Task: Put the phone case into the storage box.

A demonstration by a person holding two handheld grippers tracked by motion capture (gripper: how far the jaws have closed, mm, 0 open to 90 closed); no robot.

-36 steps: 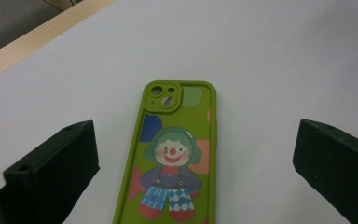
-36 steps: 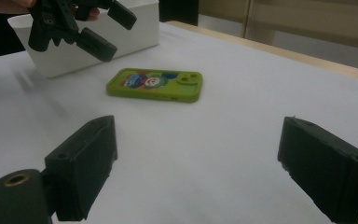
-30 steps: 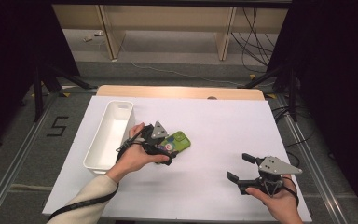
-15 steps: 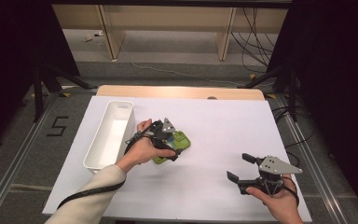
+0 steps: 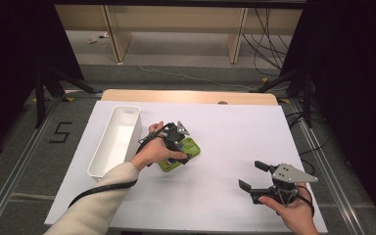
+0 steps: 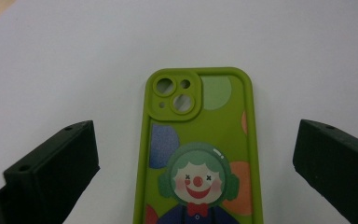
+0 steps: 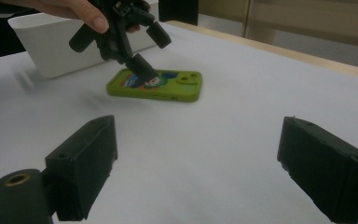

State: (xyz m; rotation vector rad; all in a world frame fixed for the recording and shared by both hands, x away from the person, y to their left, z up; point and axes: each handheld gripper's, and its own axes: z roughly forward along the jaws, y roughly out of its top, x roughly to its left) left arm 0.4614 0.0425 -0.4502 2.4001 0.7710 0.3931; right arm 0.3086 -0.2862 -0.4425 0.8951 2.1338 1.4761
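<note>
Your left gripper (image 5: 182,142) straddles green phone case (image 6: 198,154), jaws apart either side, ready to clamp. Case lies flat mid-desk, beside white bin (image 5: 113,142). Your right gripper (image 5: 255,176) idles, jaws apart, near desk's front right corner.

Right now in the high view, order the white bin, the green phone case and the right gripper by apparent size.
1. white bin
2. right gripper
3. green phone case, partly hidden under the left gripper, so the last two are unsure.
</note>
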